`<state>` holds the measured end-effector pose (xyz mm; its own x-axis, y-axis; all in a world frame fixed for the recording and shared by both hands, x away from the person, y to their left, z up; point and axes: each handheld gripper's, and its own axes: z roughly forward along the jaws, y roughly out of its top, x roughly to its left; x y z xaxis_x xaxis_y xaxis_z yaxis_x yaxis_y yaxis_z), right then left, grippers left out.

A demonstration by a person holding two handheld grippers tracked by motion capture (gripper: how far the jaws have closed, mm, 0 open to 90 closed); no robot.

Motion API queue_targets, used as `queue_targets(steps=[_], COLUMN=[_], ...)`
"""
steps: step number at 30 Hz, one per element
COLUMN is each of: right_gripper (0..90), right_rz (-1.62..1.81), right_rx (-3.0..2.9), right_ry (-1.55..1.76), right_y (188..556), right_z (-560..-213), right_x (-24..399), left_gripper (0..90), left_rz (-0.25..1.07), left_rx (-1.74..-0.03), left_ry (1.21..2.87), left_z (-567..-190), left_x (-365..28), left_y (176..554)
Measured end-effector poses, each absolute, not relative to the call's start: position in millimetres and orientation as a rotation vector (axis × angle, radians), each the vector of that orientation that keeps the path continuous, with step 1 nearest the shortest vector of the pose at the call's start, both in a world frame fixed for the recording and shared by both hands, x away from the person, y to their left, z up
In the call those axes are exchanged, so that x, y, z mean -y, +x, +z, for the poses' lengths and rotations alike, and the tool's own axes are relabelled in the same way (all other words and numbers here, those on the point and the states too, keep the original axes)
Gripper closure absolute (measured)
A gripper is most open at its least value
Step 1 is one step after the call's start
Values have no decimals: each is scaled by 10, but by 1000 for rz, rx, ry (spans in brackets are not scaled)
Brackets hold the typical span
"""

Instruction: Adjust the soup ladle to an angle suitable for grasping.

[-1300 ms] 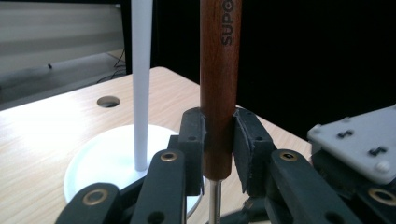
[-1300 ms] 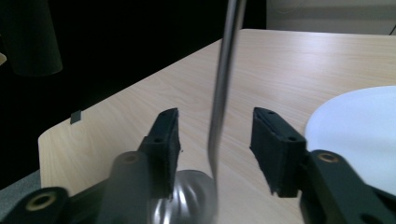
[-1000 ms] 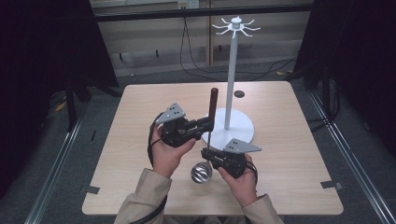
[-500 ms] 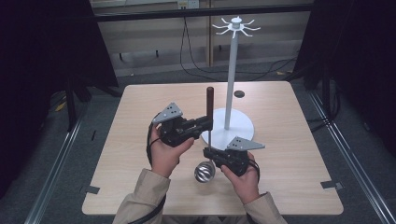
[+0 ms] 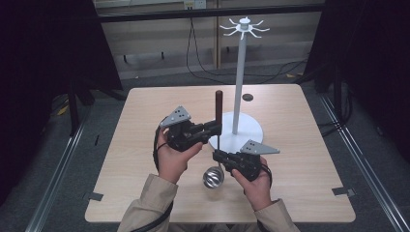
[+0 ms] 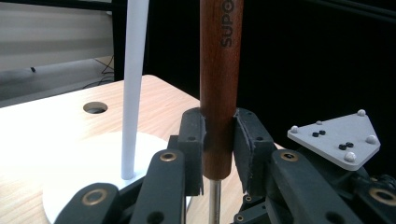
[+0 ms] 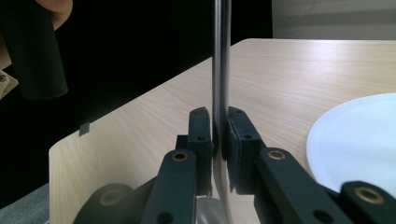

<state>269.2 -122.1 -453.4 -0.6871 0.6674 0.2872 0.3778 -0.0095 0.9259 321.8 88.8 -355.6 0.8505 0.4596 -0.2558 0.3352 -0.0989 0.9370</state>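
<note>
A ladle stands upright over the table, with a dark wooden handle [image 5: 218, 104] at the top, a thin metal shaft and a shiny bowl [image 5: 212, 177] at the bottom. My left gripper [image 5: 217, 128] is shut on the lower end of the wooden handle [image 6: 220, 93], both pads tight against it. Just below, my right gripper [image 5: 218, 155] pinches the metal shaft [image 7: 220, 60]. Its jaws have just been opening slightly, with the shaft still between the pads. The left gripper [image 6: 219, 149] and right gripper [image 7: 219, 135] each show their own grip close up.
A white stand with a tall pole [image 5: 239, 82], a round base [image 5: 244, 140] and a ring of hooks on top [image 5: 244, 26] is right behind the ladle. A dark hole [image 5: 247, 97] sits in the tabletop [image 5: 309, 164] beyond it.
The ladle's handle has straightened a little and shifted slightly. The right gripper has edged a bit to the right. Both grips stay on the ladle.
</note>
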Motion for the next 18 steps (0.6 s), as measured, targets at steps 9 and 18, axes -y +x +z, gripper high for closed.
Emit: queue_targets(steps=[9, 18], right_gripper=[856, 859], right_rz=[1742, 1713], right_rx=[-2006, -2028], right_ry=[1089, 1019], right_y=[2681, 2668], right_z=[-4480, -4447], right_x=[1270, 1283], left_gripper=[742, 598], left_rz=[134, 174], left_rx=[-615, -561], left_ry=[1694, 1726], left_z=[-3539, -3521], left_x=[-846, -850], left_y=[3213, 3221])
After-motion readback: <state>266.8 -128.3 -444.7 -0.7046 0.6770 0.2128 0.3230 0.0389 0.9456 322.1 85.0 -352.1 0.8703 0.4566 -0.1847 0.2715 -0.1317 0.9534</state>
